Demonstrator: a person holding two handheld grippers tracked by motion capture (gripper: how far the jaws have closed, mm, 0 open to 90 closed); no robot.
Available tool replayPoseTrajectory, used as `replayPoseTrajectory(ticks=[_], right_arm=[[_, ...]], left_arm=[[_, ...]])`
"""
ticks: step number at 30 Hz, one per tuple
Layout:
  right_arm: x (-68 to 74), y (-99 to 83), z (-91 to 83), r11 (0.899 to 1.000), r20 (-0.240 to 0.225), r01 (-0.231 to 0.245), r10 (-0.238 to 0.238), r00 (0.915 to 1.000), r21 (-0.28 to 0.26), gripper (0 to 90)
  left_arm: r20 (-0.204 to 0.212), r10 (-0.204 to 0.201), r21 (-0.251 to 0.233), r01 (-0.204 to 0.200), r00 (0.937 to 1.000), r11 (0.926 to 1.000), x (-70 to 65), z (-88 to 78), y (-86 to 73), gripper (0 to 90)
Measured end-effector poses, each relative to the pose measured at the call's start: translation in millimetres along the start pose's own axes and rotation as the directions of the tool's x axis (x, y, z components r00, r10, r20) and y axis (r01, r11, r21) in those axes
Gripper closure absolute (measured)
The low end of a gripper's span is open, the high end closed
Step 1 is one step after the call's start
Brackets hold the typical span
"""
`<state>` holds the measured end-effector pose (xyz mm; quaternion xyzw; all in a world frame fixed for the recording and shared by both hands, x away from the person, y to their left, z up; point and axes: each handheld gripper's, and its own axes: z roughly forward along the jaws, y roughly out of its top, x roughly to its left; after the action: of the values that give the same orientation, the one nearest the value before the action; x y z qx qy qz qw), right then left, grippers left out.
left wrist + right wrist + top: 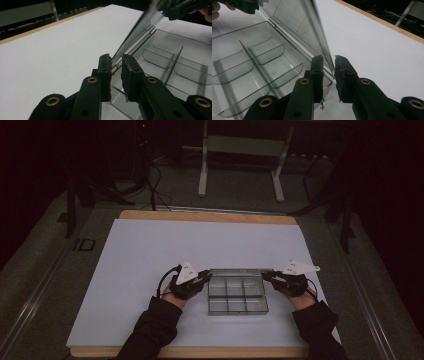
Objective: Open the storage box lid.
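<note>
1. The clear compartment box [238, 296] sat near the table's [150, 250] front edge, its lid [140, 30] raised.
2. The left gripper [116, 65] and right gripper [328, 64] each held narrow jaws around a lid end.
3. Uneven pulling could twist the hinge or let the lid slip free.

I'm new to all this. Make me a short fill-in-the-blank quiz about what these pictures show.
1. The clear box has ___ compartments.
2. The box's lid stands ___.
3. The box sits on a ___ sheet.
4. The left gripper has the lid's ___ between its jaws.

Missing words: six; open; white; edge
</note>
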<state>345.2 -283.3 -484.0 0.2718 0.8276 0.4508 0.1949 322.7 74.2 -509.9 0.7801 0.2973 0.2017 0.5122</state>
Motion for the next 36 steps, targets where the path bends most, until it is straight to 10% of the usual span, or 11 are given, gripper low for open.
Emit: replayPoseTrajectory(ticks=[36], right_arm=[[-3.3, 10.9, 29.5, 0.992, 0.152, -0.123, 0.121, 0.9809, 0.006, 71.6]], left_arm=[[-0.076, -0.131, -0.022, 0.13, 0.9885, 0.9913, 13.1, 22.8, 4.1, 79.4]])
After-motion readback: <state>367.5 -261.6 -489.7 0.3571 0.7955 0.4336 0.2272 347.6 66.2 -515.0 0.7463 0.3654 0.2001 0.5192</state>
